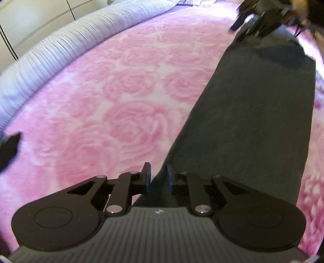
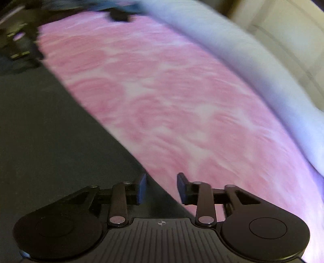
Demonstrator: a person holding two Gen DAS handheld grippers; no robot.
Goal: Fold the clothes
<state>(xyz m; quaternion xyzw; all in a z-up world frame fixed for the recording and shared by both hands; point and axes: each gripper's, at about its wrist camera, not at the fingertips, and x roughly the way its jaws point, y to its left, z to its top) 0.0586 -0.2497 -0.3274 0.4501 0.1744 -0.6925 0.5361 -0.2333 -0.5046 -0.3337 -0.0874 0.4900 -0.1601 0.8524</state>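
in the left wrist view the left gripper point(image 1: 158, 177) sits nearest, its jaws a narrow gap apart with the near edge of the dark garment point(image 1: 253, 121) running up between the blue pads point(image 1: 169, 178); whether they pinch the cloth cannot be told. the garment lies as a long flat strip on the pink blanket point(image 1: 121, 105), stretching away to the upper right. at its far end the right gripper point(image 1: 255, 18) is over the cloth, blurred, so its grip is unclear there. a grey striped duvet point(image 1: 60, 42) runs along the blanket's far left edge, with a pale wall behind it.

in the right wrist view the right gripper point(image 2: 162, 188) has its jaws apart, straddling the garment's point(image 2: 50, 131) edge where it meets the blanket point(image 2: 172, 97); nothing is clamped. the cloth fills the left side and reaches the left gripper point(image 2: 20, 46), far off and smeared. the duvet point(image 2: 253, 60) curves along the right.
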